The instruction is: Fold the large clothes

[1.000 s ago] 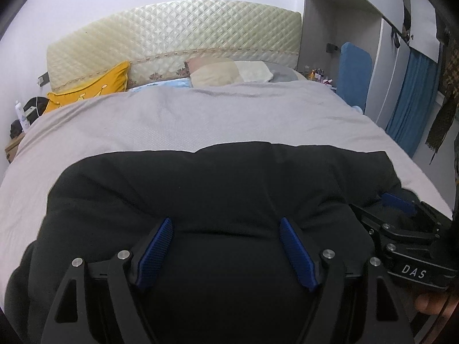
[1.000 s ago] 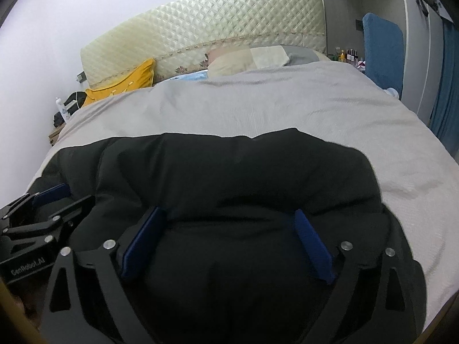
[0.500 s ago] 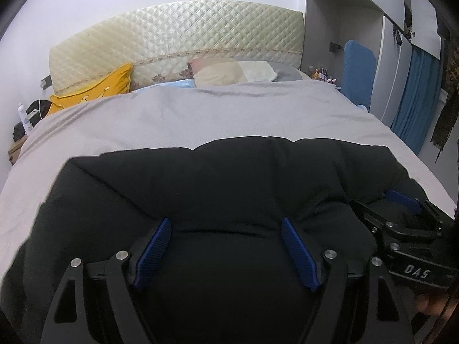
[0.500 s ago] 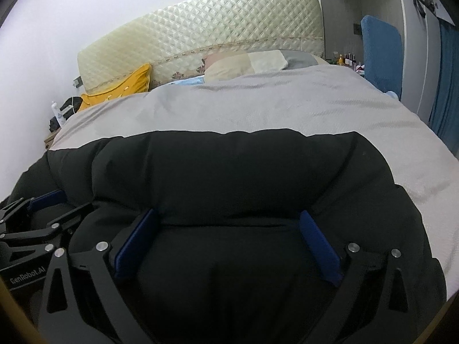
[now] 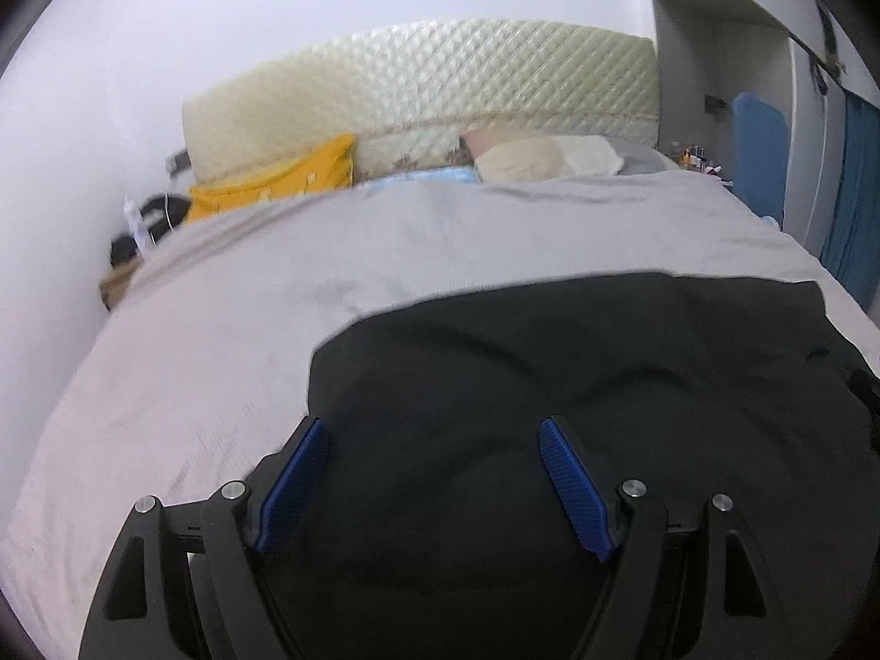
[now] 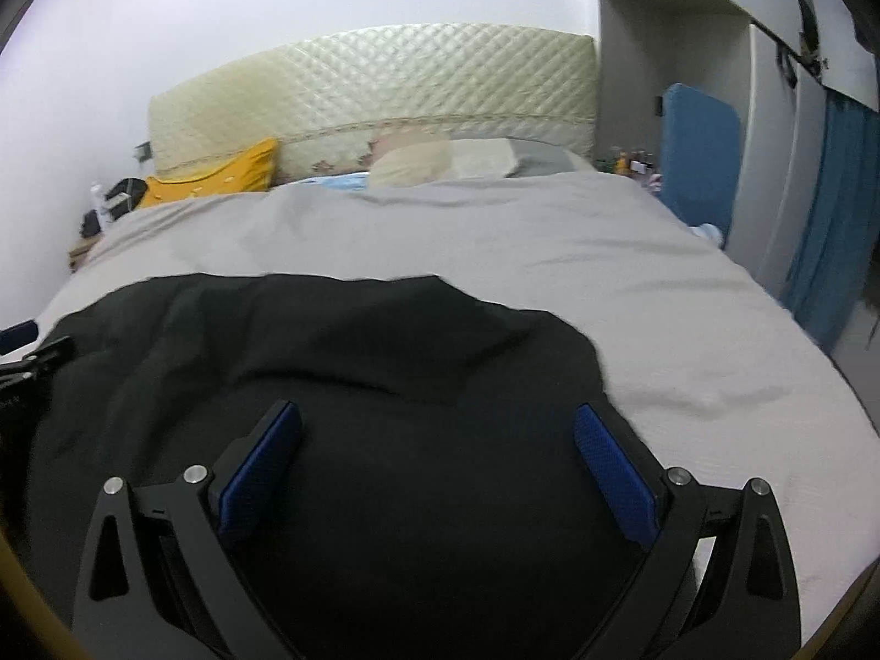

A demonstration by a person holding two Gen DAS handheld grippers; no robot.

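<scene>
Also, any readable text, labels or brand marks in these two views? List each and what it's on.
No text reads whole in either view.
Left tool: a white marking on its body at the right wrist view's left edge, cut off and blurred, unreadable.
Bottles beside the headboard: labels too small to read.
Black garment, grey bed cover, yellow cushion: no print visible.

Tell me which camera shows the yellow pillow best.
The left wrist view: the yellow pillow by the headboard looks larger there, though slightly blurred. The right wrist view shows the same pillow smaller, further left.
</scene>
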